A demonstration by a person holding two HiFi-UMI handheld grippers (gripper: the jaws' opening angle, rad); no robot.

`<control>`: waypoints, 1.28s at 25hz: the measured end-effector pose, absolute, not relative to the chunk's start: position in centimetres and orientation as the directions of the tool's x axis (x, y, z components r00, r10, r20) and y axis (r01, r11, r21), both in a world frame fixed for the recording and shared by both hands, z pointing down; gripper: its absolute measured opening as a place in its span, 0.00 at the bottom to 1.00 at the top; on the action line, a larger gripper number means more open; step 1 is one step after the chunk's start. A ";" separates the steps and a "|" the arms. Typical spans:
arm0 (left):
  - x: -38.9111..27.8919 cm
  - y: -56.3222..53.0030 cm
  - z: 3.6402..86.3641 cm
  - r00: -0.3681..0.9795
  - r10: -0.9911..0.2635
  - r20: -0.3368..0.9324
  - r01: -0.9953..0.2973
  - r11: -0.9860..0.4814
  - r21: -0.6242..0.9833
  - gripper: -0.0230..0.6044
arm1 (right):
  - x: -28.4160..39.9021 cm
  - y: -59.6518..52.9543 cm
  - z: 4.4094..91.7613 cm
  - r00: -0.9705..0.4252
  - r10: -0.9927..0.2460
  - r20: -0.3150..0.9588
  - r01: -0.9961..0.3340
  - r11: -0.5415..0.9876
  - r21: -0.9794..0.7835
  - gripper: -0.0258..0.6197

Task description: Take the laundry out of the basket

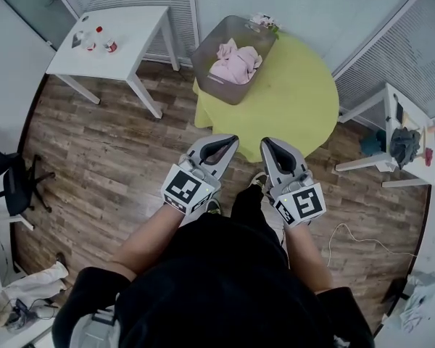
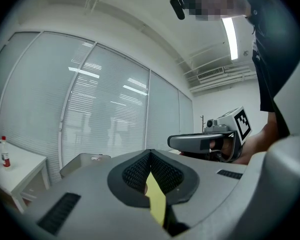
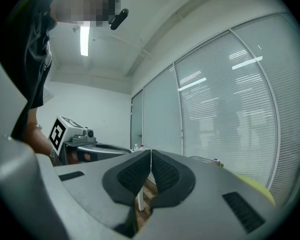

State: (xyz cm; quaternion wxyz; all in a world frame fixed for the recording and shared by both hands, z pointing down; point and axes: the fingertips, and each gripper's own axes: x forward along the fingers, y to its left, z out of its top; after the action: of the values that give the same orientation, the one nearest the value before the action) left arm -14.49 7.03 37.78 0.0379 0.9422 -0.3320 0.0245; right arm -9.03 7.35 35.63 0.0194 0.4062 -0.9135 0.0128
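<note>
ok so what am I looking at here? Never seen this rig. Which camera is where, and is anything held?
There is no robot. A person holds a grey handheld two-jaw tool in each hand: the left gripper and the right gripper. The black-and-white marker cubes are part of them. The head view looks steeply down from the person's head. Each gripper view comes from a camera riding on that gripper, looking along its jaws. Both pairs of jaws are shut with nothing between them. Ahead, a round table with a yellow-green cloth carries a grey basket with pink laundry in it, and neither gripper is near it. A white square table with small bottles stands further left.
</note>
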 end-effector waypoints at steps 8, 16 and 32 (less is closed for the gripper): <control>-12.3 1.2 38.8 0.743 -0.656 0.136 -0.666 -0.745 0.043 0.04 | -6.7 0.9 35.9 -0.710 -0.703 0.043 -0.703 0.711 0.006 0.08; -9.1 -5.2 38.6 0.707 -0.695 0.132 -0.704 -0.710 0.030 0.04 | -4.0 -5.8 36.2 -0.754 -0.656 0.041 -0.657 0.753 -0.020 0.08; -3.8 -13.7 38.5 0.608 -0.778 0.158 -0.789 -0.614 0.010 0.04 | 0.7 -14.4 37.1 -0.840 -0.541 0.037 -0.543 0.839 -0.045 0.08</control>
State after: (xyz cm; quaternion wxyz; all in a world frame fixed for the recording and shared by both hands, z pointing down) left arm -3.76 -13.70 38.49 0.0394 0.8957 -0.4374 0.0691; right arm 0.71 -14.42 37.10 0.0115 0.2827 -0.9588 0.0271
